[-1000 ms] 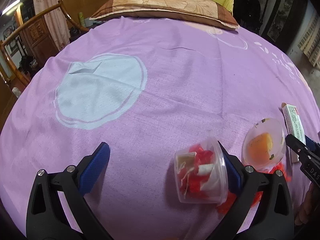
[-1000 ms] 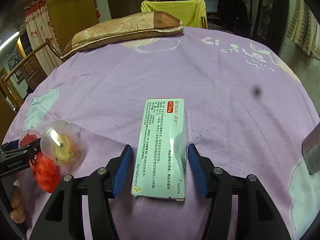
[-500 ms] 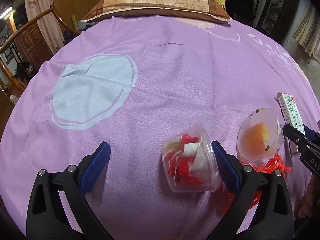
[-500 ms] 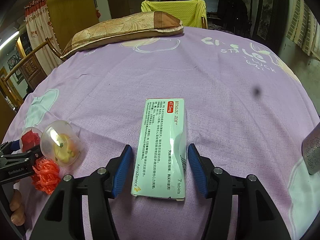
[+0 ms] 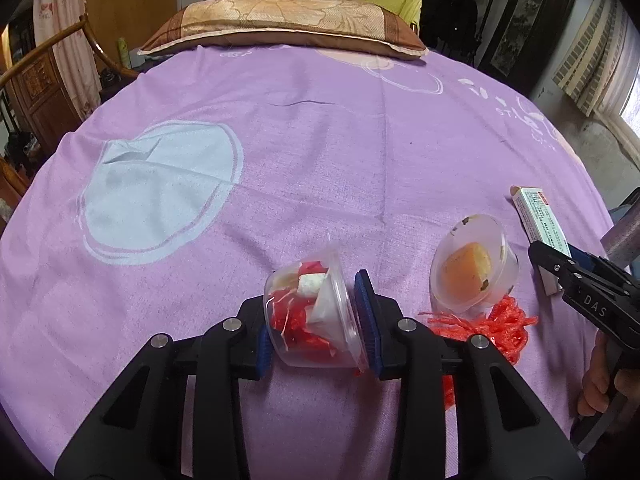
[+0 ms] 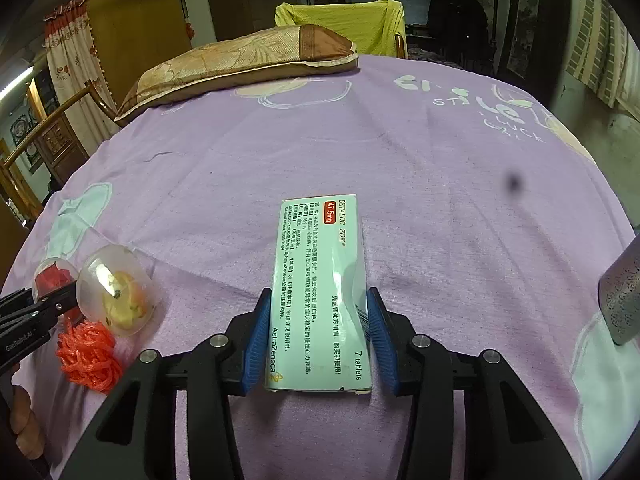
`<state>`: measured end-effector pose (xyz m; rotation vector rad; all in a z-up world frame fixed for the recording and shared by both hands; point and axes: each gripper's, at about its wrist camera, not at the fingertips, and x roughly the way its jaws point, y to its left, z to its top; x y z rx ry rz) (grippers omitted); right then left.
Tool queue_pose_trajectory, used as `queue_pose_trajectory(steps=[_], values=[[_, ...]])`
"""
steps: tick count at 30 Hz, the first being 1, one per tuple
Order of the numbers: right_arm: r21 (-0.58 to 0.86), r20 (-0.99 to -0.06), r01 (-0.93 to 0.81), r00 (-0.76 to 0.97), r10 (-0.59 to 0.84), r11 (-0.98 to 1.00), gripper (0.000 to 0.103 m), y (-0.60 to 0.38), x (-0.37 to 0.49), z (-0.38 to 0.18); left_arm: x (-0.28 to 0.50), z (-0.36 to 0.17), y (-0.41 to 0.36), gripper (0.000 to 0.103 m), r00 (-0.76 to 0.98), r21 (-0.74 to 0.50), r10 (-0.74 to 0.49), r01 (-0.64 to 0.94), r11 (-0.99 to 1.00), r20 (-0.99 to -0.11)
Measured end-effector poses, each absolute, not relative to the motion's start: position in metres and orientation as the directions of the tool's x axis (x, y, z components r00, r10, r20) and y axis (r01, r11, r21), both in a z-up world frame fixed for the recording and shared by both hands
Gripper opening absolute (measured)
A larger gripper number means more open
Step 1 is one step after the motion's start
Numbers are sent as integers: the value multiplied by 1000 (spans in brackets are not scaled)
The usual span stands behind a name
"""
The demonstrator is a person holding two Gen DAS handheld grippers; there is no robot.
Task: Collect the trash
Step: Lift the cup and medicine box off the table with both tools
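Observation:
On the purple bed sheet point(image 5: 320, 140) lies a clear plastic cup point(image 5: 308, 320) on its side, full of red and white scraps. My left gripper point(image 5: 314, 314) is closing on it, its blue pads pressing both sides. Right of it lie a second clear cup point(image 5: 470, 264) holding an orange scrap and a bundle of red netting point(image 5: 500, 324). In the right wrist view a pale green medicine box point(image 6: 320, 264) lies flat. My right gripper point(image 6: 319, 292) is closing on it, pads against its long edges. The second cup point(image 6: 116, 290) and the netting point(image 6: 88, 356) lie at the left there.
A brown and gold pillow point(image 5: 280, 24) lies at the bed's far end, with a yellow-draped chair point(image 6: 352, 20) behind it. Wooden furniture point(image 5: 40, 76) stands past the left edge. A grey speckled object point(image 6: 622, 292) juts in at the right. A person's fingers point(image 5: 600, 384) hold the right gripper.
The left jaws have come in from wide open onto the cup of red scraps. The right jaws have narrowed onto the medicine box's edges. Neither object has shifted much.

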<state>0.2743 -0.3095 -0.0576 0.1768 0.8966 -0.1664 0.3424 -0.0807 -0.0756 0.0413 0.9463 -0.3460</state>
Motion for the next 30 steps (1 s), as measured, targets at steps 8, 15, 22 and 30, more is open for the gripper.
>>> queue_pose_trajectory(steps=[8, 15, 22, 30], values=[[89, -777, 216, 626, -67, 972, 46, -310, 271, -55, 335, -67, -81, 37, 583, -90, -259, 303, 949, -770], [101, -746, 192, 664, -53, 976, 46, -302, 259, -40, 327, -59, -75, 37, 625, -85, -251, 283, 955, -739], [87, -686, 133, 727, -37, 987, 46, -284, 237, -17, 317, -54, -73, 37, 650, -84, -257, 285, 955, -715], [129, -689, 124, 725, -1, 984, 46, -288, 230, -13, 327, -68, -85, 38, 574, -35, -208, 296, 955, -792]])
